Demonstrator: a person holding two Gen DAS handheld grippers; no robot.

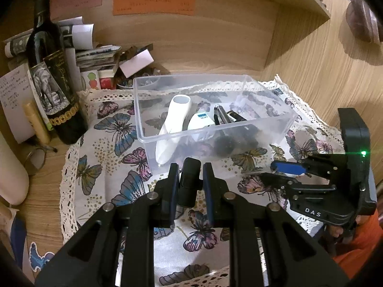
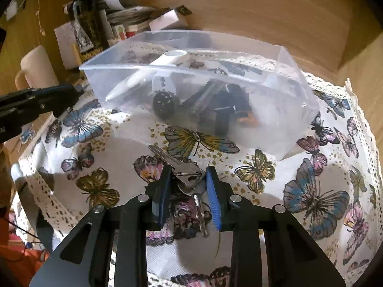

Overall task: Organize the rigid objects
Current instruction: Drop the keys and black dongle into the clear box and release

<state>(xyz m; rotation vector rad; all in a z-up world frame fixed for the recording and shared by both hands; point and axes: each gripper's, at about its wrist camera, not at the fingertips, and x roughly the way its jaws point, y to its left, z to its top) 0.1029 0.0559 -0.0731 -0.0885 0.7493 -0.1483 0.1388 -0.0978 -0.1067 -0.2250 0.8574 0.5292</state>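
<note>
A clear plastic box [image 1: 270, 117] stands on a butterfly-print cloth [image 1: 115, 153]; it also shows in the right wrist view [image 2: 294, 83]. It holds a white thermometer [image 1: 172, 124] and several dark items. My left gripper [image 1: 190, 169] has its fingers around a small black device [image 1: 190, 184], which stands on the cloth before the box; I cannot tell whether the pads touch it. My right gripper [image 2: 189, 172] is around a bunch of keys [image 2: 186, 169] on the cloth; its pads stand close on both sides of the keys, and contact is unclear. The right gripper also shows in the left wrist view [image 1: 287, 167].
A dark wine bottle [image 1: 52, 79] stands left of the cloth, with papers and small boxes [image 1: 100, 57] behind it. A cream mug [image 2: 38, 67] sits at the left. A wooden wall and shelf [image 1: 299, 24] close in the back and right.
</note>
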